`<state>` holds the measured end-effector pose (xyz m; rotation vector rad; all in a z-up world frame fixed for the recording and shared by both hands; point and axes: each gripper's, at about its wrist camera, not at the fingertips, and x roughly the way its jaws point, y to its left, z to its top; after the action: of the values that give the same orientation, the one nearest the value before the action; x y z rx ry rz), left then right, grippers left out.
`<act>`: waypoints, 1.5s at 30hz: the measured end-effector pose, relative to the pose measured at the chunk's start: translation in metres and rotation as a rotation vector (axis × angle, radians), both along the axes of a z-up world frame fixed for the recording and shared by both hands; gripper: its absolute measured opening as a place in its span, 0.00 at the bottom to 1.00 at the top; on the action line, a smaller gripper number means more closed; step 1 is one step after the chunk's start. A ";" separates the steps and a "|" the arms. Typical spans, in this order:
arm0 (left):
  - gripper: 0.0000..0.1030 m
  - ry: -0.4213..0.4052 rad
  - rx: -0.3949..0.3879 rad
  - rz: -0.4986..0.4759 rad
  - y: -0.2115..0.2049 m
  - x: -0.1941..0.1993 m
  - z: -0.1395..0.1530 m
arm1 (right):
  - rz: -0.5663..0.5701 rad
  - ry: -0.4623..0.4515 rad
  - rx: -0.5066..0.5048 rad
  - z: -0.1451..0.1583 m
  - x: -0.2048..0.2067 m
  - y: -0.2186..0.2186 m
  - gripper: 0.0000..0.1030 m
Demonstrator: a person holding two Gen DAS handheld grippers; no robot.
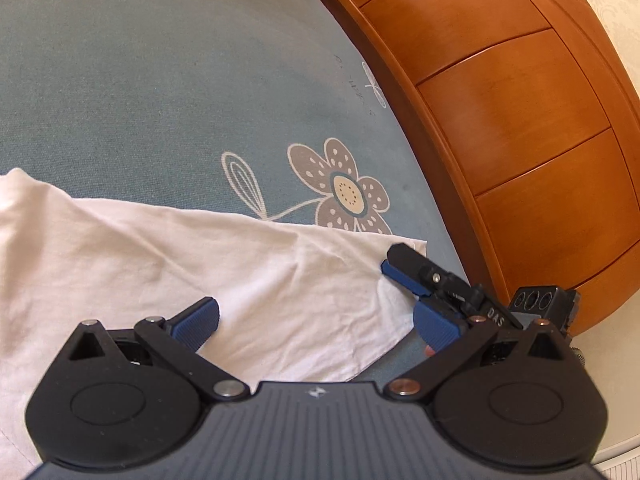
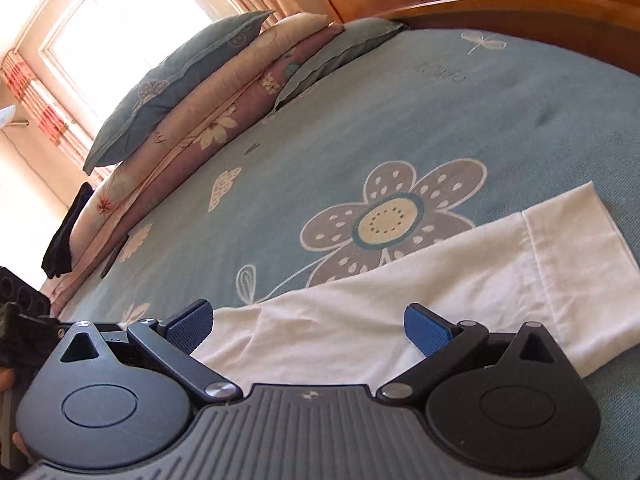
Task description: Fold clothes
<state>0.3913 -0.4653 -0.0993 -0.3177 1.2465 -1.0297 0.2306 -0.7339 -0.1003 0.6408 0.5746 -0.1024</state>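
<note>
A white garment [image 1: 160, 260] lies flat and slightly wrinkled on the blue flowered bedspread [image 1: 200, 80]. My left gripper [image 1: 318, 324] is open just above the cloth, with fabric showing between its blue pads. At the garment's right corner, a finger [image 1: 408, 258] of my right gripper rests against the cloth edge. In the right wrist view the garment [image 2: 400, 312] narrows into a sleeve with a hemmed cuff [image 2: 568, 264]. My right gripper [image 2: 307, 328] is open over this part, holding nothing.
A curved wooden bed board [image 1: 520, 120] borders the bedspread [image 2: 440, 120] on the right. Pillows and a folded quilt [image 2: 200, 100] are stacked at the far end under a bright window [image 2: 120, 20]. A dark cloth [image 2: 64, 240] hangs at the left.
</note>
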 end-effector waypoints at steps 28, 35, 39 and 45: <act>0.99 -0.010 0.033 -0.061 0.031 -0.034 0.011 | -0.053 0.001 -0.069 0.004 -0.004 0.003 1.00; 0.99 -0.052 0.122 0.019 0.044 -0.025 0.006 | -0.055 -0.001 -0.068 0.005 -0.004 0.002 1.00; 0.99 -0.077 0.169 -0.018 0.046 -0.044 0.008 | -0.069 -0.002 -0.059 0.005 -0.006 -0.001 1.00; 0.99 -0.246 0.199 0.033 0.043 -0.025 0.049 | -0.075 0.008 -0.060 0.004 -0.006 -0.001 1.00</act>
<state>0.3659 -0.4227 -0.0507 -0.0551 1.1057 -0.8794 0.2247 -0.7348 -0.0960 0.6040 0.5536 -0.1923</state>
